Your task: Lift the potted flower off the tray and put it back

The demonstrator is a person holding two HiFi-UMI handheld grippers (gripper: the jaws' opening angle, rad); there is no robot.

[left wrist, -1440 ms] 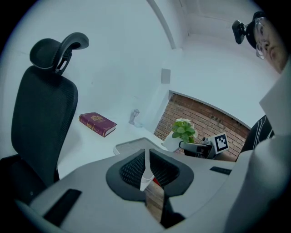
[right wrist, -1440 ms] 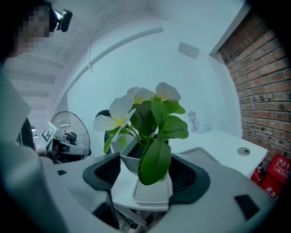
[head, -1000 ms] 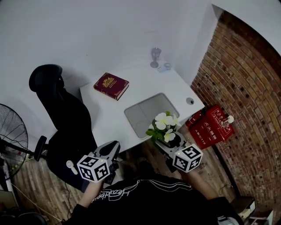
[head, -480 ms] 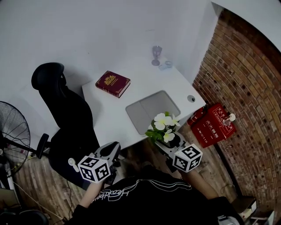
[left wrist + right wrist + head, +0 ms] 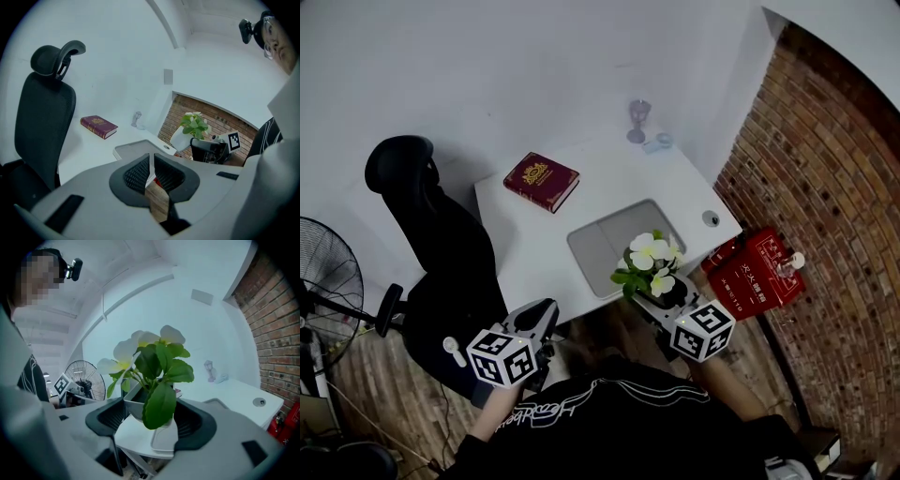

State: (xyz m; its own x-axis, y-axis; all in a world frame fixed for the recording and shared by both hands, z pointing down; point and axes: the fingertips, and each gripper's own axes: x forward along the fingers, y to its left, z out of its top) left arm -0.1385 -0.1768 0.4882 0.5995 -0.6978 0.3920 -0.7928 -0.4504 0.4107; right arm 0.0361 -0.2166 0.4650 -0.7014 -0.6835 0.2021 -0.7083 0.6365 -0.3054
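Note:
The potted flower [image 5: 652, 265], white blooms and green leaves in a small pale pot, hangs over the front edge of the white table [image 5: 534, 253]. It is just in front of the grey tray [image 5: 605, 242] and not standing on it. My right gripper [image 5: 664, 294] is shut on the pot; in the right gripper view the pot [image 5: 135, 405] sits between both pads, with the tray [image 5: 161, 441] below. My left gripper [image 5: 540, 321] hangs below the table's front edge, shut on nothing, its pads [image 5: 140, 172] nearly touching.
A dark red book [image 5: 542, 180] lies at the table's far left, and a glass goblet [image 5: 637, 120] stands at the back by the wall. A black office chair [image 5: 431, 234] and a fan [image 5: 328, 291] stand to the left. A red box [image 5: 759, 267] and a brick wall [image 5: 825, 187] are on the right.
My right gripper has carried the flower slightly farther in over the table's front edge, toward the tray. The left gripper has stayed where it was.

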